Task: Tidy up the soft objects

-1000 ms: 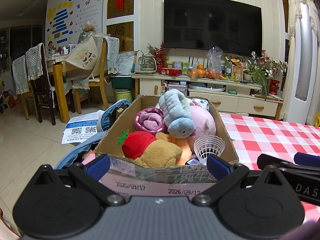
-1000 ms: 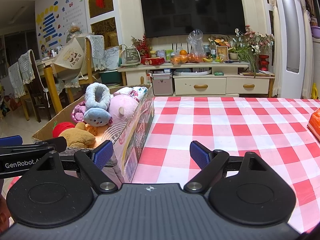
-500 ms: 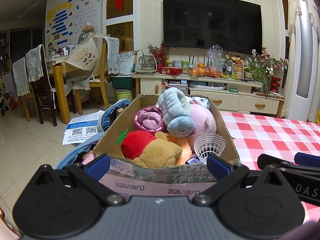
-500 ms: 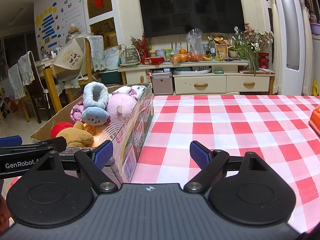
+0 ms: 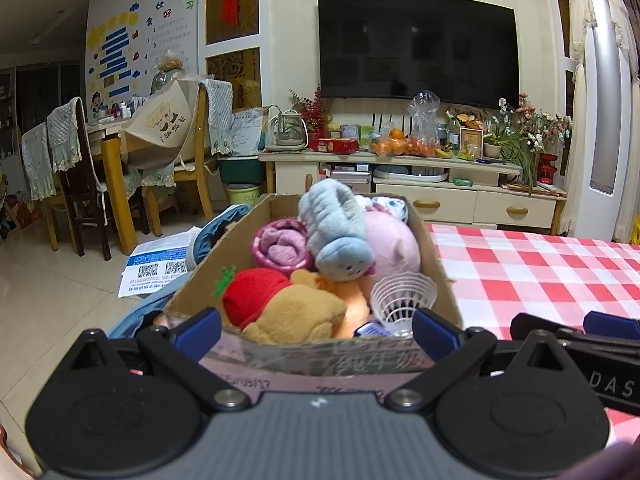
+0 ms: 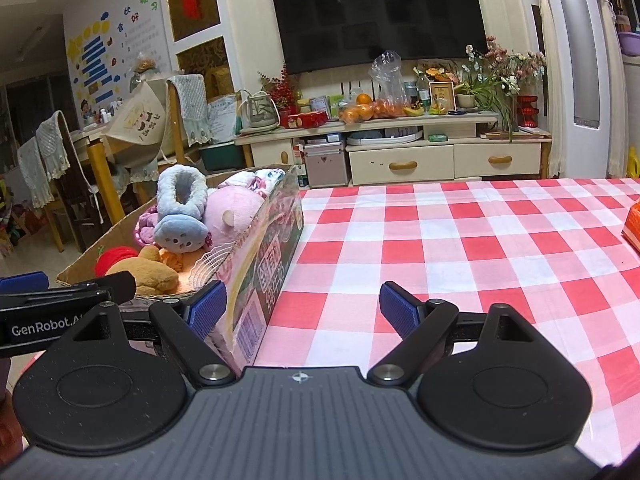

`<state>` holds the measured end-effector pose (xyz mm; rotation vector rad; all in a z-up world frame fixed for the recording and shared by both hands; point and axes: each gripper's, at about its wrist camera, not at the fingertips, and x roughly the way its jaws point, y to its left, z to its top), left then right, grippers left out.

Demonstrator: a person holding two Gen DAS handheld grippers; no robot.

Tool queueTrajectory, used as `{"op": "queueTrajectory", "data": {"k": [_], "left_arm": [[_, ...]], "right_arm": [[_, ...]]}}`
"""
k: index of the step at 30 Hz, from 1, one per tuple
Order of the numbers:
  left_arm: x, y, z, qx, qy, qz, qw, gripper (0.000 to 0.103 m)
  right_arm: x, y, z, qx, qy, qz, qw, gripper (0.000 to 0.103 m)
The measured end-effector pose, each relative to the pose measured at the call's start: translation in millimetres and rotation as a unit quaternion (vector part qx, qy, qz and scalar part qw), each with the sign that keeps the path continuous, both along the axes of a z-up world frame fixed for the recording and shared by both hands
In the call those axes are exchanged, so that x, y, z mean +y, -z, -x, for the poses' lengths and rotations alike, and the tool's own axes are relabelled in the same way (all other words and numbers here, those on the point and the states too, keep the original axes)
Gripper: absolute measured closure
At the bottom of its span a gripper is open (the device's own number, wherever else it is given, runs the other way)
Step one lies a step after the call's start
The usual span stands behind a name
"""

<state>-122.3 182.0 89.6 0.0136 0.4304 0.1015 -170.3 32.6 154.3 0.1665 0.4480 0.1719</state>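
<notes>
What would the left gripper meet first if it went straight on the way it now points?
Most likely the near wall of the cardboard box, which lies right between the open left gripper. Just beyond it sits the tan plush toy. Depth is hard to judge in the fisheye view.

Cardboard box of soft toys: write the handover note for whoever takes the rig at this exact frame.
Left gripper: open, empty, level with the near wall of the cardboard box.
Right gripper: open, empty, over the checked tablecloth just right of the box.
In the box: blue plush slipper on top, pink plush pig, purple knit item, red plush, tan plush, and a white plastic shuttlecock at the near right corner.
Done: no soft items lie on the visible tablecloth.
Left: whether the contents stay or get sorted out cannot be told from here.
</notes>
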Motion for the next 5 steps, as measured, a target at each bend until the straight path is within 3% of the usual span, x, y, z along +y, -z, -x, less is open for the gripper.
{"op": "queueTrajectory", "data": {"k": [5], "left_arm": [[-19.9,-13.8,0.3,-0.029,0.015,0.016,0.9993,0.001]], "right_arm": [[-22.0,-4.6,-2.2,-0.007,0.012,-0.012,1.000,0.000]]}}
